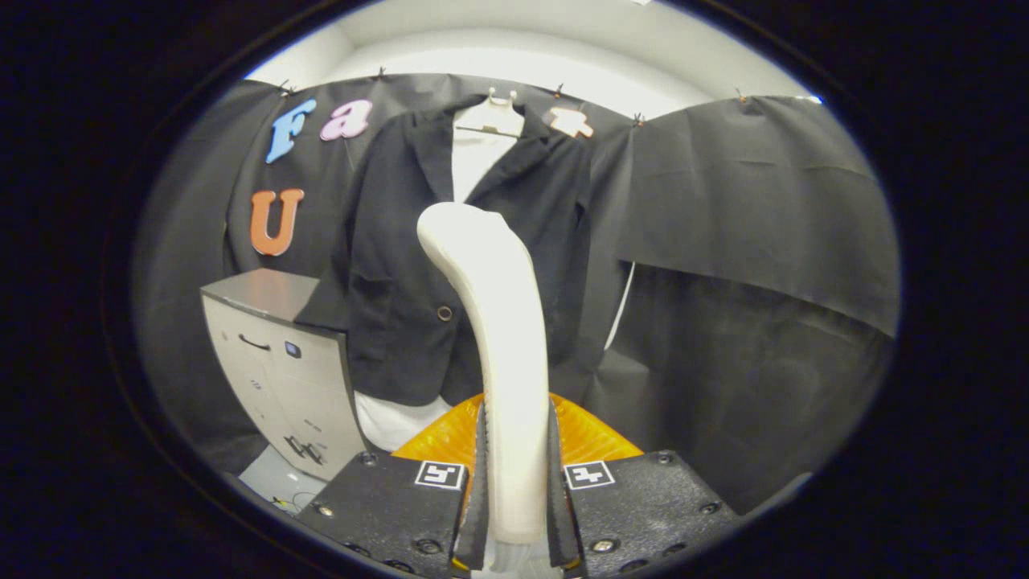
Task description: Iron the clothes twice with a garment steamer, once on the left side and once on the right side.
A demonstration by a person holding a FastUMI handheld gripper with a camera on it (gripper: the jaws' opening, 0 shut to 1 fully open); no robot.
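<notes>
Black-draped booth ahead; my gripper (514, 490) is clamped on the cream curved plastic steamer handle (498, 322). I'd advance squarely, sweeping one side of the hanging black jacket (402, 265) slowly.

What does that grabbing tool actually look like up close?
The gripper has two narrow upright fingers with ribbed inner faces. Each rises from a dark, rough-textured block studded with round screw heads. Each block carries a small square white tag printed with a black pattern, near the fingers. An orange ribbed part sits just beyond the blocks. No cables can be seen.
</notes>
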